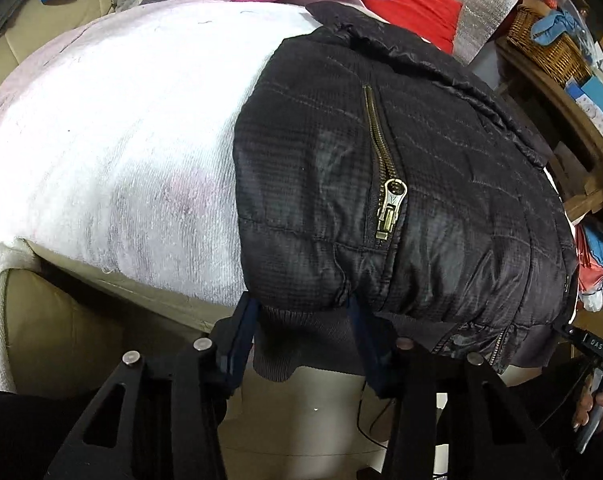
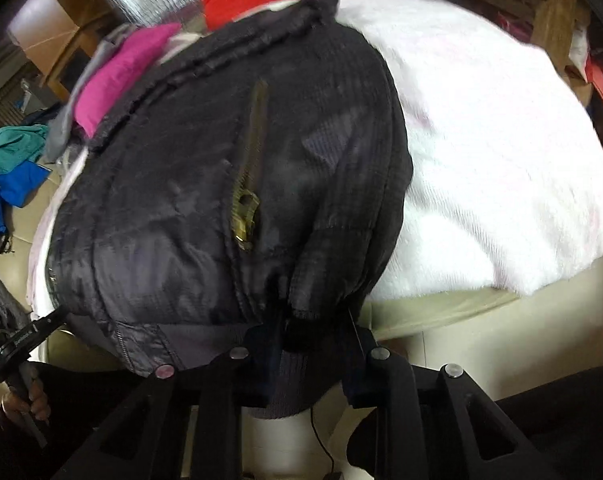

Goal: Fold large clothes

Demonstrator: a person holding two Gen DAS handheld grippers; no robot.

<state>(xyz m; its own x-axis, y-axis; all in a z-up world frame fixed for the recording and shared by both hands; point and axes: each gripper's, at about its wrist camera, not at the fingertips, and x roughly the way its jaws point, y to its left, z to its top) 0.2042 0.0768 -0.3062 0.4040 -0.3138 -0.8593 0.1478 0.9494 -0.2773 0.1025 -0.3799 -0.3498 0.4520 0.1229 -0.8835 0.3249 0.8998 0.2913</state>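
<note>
At jacket hem, both grippers' fingers spread wide, tips hidden under fabric

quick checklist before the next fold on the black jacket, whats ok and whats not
1. Left gripper at the ribbed hem: fingers spread either side, not clamped. Not ok.
2. Right gripper at the hem: grip blurred. Cannot tell.
3. Black jacket lying on the white towel: ok.
4. Pocket zipper closed: ok.
5. Bare towel beside the jacket to fold onto: ok.
6. Sleeves tucked in: hidden, cannot tell.
</note>
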